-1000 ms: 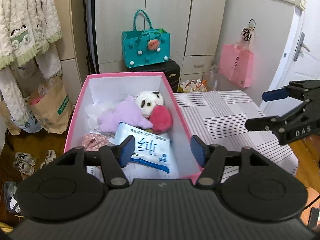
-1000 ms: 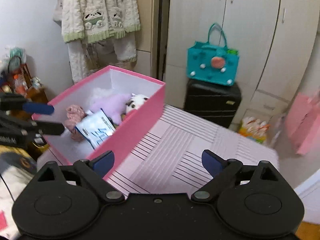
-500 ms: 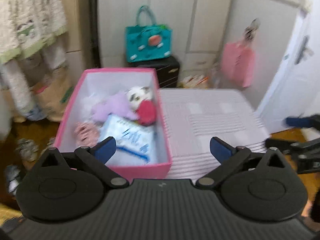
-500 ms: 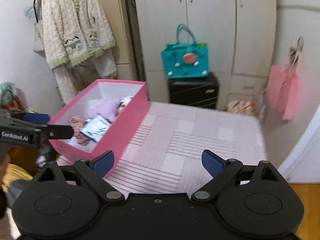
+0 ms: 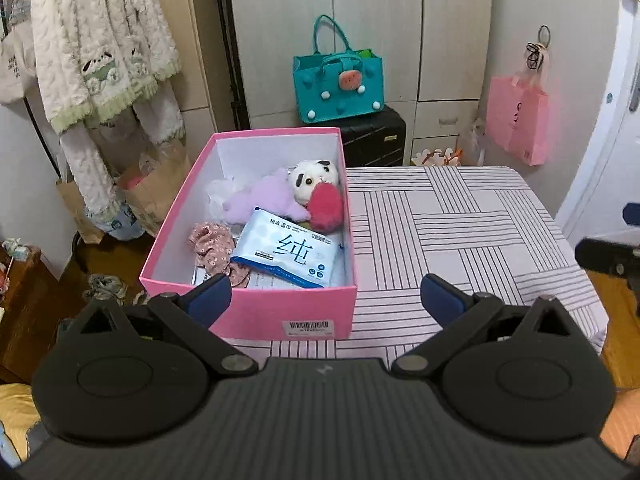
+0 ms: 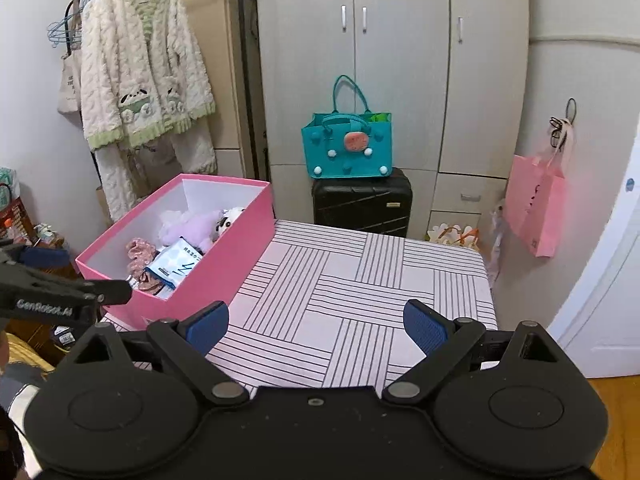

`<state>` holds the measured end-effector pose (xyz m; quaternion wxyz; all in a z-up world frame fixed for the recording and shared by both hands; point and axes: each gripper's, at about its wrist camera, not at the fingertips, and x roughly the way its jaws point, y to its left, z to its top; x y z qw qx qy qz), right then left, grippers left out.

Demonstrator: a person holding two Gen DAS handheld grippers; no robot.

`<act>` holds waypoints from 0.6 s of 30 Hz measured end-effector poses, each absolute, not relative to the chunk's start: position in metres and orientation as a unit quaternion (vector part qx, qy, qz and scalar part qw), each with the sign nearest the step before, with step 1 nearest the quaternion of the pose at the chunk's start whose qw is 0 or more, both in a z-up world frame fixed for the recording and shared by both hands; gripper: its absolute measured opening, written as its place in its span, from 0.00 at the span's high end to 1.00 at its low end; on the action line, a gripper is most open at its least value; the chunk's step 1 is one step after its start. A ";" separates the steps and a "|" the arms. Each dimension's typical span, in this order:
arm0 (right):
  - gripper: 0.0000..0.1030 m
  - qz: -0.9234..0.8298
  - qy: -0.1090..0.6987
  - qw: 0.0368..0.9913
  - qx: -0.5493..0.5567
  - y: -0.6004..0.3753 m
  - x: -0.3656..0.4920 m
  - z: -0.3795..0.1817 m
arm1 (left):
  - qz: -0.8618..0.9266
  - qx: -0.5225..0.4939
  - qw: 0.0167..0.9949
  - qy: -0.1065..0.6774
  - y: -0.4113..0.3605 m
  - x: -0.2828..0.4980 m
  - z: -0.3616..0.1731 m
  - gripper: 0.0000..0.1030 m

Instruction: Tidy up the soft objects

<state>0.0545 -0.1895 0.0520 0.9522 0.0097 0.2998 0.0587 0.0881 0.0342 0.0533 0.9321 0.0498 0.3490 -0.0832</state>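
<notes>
Soft toys and cloth things sit inside the pink cardboard box (image 5: 256,316), which stands on the left part of the table with the pink striped cloth (image 5: 460,216). The left wrist view looks down into the box and shows all of it: a white panda plush head (image 5: 314,178) at the far end, a fluffy red pom-pom (image 5: 327,208) touching it, a light purple plush toy (image 5: 264,200) beside them, a flowery pink scrunchie (image 5: 212,246) near the left wall, and a flat blue and white pack of wet wipes (image 5: 288,254) lying on top near the front. The barcode sticker on the front wall shows only in this view. The right wrist view looks from the side, so the near wall hides the pom-pom and part of the panda (image 6: 230,218), but it shows more of the cream fuzzy pajamas (image 6: 144,80) on the rack. The box's long side runs away from the left camera, toward the teal felt bag (image 5: 338,84) on the black suitcase (image 5: 374,140). The wipes pack points the same way, tipped a little to the right. The left gripper (image 5: 326,300) hangs in front of the box with its jaws spread wide and nothing in them. The right gripper (image 6: 316,326) hangs over the near edge of the table, jaws also wide apart and holding nothing.
</notes>
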 end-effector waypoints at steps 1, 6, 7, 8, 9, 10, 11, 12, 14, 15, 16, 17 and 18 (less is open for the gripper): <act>0.07 0.059 0.296 0.953 0.006 -0.189 0.051 0.051 | -0.084 0.051 0.933 0.346 0.034 0.085 0.052 0.01; 0.07 0.065 0.275 0.959 0.017 -0.192 0.038 0.047 | -0.071 0.057 0.943 0.320 0.027 0.072 0.044 0.01; 0.07 0.061 0.275 0.959 0.019 -0.193 0.037 0.045 | -0.075 0.054 0.943 0.320 0.027 0.071 0.043 0.01; 0.07 0.054 0.274 0.960 0.020 -0.194 0.035 0.043 | -0.081 0.052 0.943 0.320 0.026 0.070 0.043 0.01; 0.07 0.047 0.272 0.961 0.018 -0.195 0.033 0.041 | -0.084 0.051 0.943 0.318 0.026 0.068 0.042 0.01; 0.07 0.042 0.272 0.961 0.014 -0.194 0.031 0.039 | -0.084 0.050 0.944 0.316 0.025 0.066 0.041 0.01; 0.07 0.040 0.273 0.961 0.011 -0.195 0.029 0.037 | -0.083 0.050 0.944 0.315 0.025 0.064 0.040 0.01; 0.07 0.036 0.275 0.961 0.010 -0.196 0.028 0.035 | -0.081 0.050 0.945 0.314 0.025 0.063 0.039 0.01; 0.07 0.020 0.275 0.961 0.006 -0.196 0.027 0.033 | -0.080 0.052 0.945 0.314 0.024 0.062 0.036 0.01; 0.07 0.006 0.271 0.963 0.004 -0.197 0.026 0.033 | -0.080 0.056 0.944 0.314 0.023 0.061 0.035 0.01; 0.07 -0.007 0.268 0.963 -0.001 -0.196 0.025 0.032 | -0.080 0.059 0.944 0.315 0.023 0.061 0.034 0.01; 0.07 -0.013 0.266 0.964 -0.008 -0.194 0.025 0.032 | -0.081 0.060 0.943 0.317 0.022 0.061 0.033 0.01; 0.07 -0.017 0.265 0.964 -0.014 -0.193 0.024 0.031 | -0.082 0.059 0.942 0.319 0.022 0.061 0.033 0.01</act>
